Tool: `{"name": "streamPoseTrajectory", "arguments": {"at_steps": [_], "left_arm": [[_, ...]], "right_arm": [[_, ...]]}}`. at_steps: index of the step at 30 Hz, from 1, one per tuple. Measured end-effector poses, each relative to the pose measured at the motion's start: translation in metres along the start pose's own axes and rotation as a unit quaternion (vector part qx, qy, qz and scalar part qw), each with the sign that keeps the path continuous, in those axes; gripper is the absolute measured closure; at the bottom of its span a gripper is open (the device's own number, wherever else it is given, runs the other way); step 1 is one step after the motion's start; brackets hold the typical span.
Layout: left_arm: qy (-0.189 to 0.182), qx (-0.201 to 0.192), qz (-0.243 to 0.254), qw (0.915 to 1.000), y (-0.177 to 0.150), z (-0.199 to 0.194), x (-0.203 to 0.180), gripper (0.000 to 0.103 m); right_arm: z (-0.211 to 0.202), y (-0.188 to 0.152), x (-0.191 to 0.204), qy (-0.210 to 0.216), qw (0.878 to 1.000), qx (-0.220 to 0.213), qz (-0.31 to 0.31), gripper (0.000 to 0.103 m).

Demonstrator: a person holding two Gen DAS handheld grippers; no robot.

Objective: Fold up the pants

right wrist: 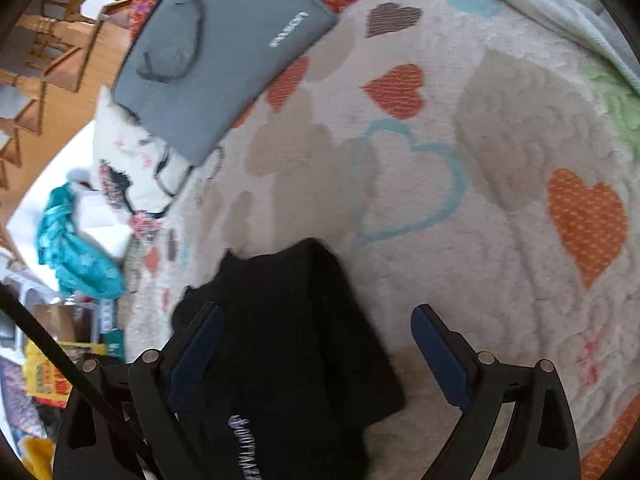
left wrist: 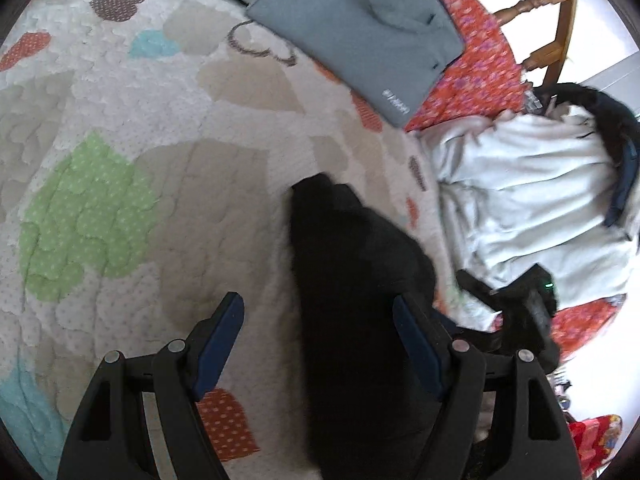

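Observation:
Black pants (left wrist: pixel 352 280) lie in a folded strip on the heart-patterned quilt (left wrist: pixel 140 160). My left gripper (left wrist: pixel 318 308) is open above them, its right finger over the cloth and its left finger over bare quilt. In the right wrist view the pants (right wrist: pixel 288 340) show white lettering near the bottom edge. My right gripper (right wrist: pixel 318 320) is open above them, its left finger over the cloth and its right finger over the quilt (right wrist: pixel 460 200). Neither gripper holds anything.
A grey zipped bag (left wrist: pixel 356 28) lies at the quilt's far side, also in the right wrist view (right wrist: pixel 216 60). A pale garment pile (left wrist: pixel 532 208) sits to the right. Wooden chair (left wrist: pixel 556 20), red floral cloth (left wrist: pixel 476 76), teal cloth (right wrist: pixel 72 252) at the edges.

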State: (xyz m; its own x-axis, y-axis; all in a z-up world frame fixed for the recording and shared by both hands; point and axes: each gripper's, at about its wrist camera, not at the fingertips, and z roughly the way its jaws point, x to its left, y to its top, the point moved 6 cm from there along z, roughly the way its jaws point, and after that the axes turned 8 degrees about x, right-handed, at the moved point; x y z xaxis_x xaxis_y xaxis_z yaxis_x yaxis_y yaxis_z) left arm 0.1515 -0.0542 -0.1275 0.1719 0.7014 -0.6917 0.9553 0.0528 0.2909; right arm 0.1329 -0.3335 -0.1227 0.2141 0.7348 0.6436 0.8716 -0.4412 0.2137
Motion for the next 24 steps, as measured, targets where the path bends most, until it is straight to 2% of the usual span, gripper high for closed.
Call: {"name": "streamPoseTrajectory", "arguments": {"at_steps": [3, 6, 8, 10, 11, 12, 13, 14, 15, 16, 20, 24], "left_arm": [[-0.013, 0.016, 0.012, 0.9997, -0.003, 0.008, -0.008, 0.027], [-0.027, 0.046, 0.02, 0.9984, -0.009, 0.029, -0.015, 0.026], [-0.02, 0.048, 0.036, 0.998, -0.01, 0.04, -0.021, 0.019], [-0.014, 0.049, 0.059, 0.997, -0.01, 0.046, -0.034, 0.018], [0.002, 0.049, 0.069, 0.9964, -0.011, 0.049, -0.04, 0.018], [0.006, 0.046, 0.075, 0.9961, -0.012, 0.047, -0.043, 0.024], [0.01, 0.043, 0.08, 0.9958, -0.013, 0.045, -0.045, 0.034], [0.003, 0.041, 0.077, 0.9961, -0.013, 0.04, -0.046, 0.04], [-0.008, 0.04, 0.072, 0.9966, -0.012, 0.035, -0.047, 0.052], [-0.022, 0.036, 0.067, 0.9969, -0.011, 0.027, -0.049, 0.056], [-0.015, -0.001, 0.078, 0.9969, -0.002, -0.006, -0.06, 0.056], [-0.007, -0.026, 0.07, 0.9972, 0.022, -0.031, -0.059, 0.056]], "right_arm": [[0.015, -0.005, -0.001, -0.006, 1.0, 0.024, -0.001, 0.005], [0.021, -0.005, 0.005, 0.012, 1.0, 0.024, -0.008, 0.005], [0.028, -0.007, 0.012, 0.034, 0.999, 0.038, -0.015, 0.004], [0.035, -0.01, 0.018, 0.019, 0.998, 0.042, -0.039, 0.005], [0.038, -0.015, 0.026, 0.012, 0.997, 0.046, -0.06, 0.011], [0.041, -0.02, 0.032, 0.017, 0.996, 0.057, -0.073, 0.018], [0.045, -0.027, 0.04, 0.014, 0.994, 0.063, -0.088, 0.03], [0.044, -0.029, 0.043, 0.006, 0.994, 0.055, -0.094, 0.033], [0.043, -0.033, 0.047, -0.004, 0.993, 0.052, -0.104, 0.036], [0.041, -0.036, 0.054, -0.01, 0.992, 0.049, -0.117, 0.04], [0.026, -0.044, 0.093, -0.011, 0.984, 0.029, -0.174, 0.046], [0.024, -0.037, 0.122, 0.011, 0.981, 0.025, -0.19, 0.047]]}}
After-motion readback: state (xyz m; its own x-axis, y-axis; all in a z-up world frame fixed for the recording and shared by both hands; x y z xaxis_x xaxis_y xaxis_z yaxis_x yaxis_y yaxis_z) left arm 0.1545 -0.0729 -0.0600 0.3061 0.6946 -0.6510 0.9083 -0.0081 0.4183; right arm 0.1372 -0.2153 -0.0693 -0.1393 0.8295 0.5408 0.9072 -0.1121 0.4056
